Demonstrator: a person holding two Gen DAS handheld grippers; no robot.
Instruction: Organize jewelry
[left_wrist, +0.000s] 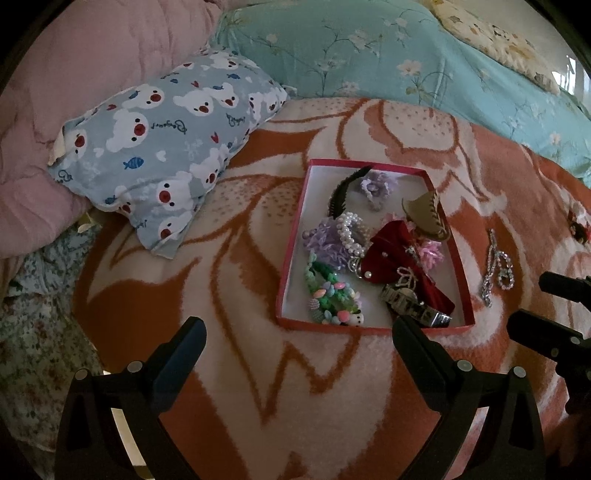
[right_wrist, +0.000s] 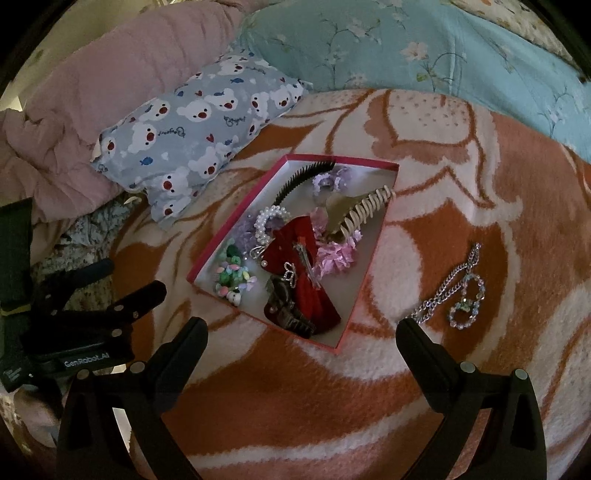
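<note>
A shallow red box (left_wrist: 291, 240) with a white inside lies on the orange and white blanket; it also shows in the right wrist view (right_wrist: 221, 243). It holds a red bow (left_wrist: 391, 258), pearl bracelet (left_wrist: 351, 229), tan claw clip (left_wrist: 424, 218), black comb, purple and pink scrunchies, a green bead piece (left_wrist: 328, 295) and a watch (left_wrist: 413, 306). A silver chain (right_wrist: 443, 288) and a bead bracelet (right_wrist: 467, 302) lie on the blanket right of the box. My left gripper (left_wrist: 299, 332) is open and empty near the box's front edge. My right gripper (right_wrist: 301, 328) is open and empty, in front of the box.
A blue bear-print pillow (left_wrist: 166, 147) lies left of the box, with a pink quilt (left_wrist: 92, 66) behind it and a teal floral quilt (left_wrist: 369, 51) at the back. A small dark red accessory (left_wrist: 578, 225) lies on the blanket far right.
</note>
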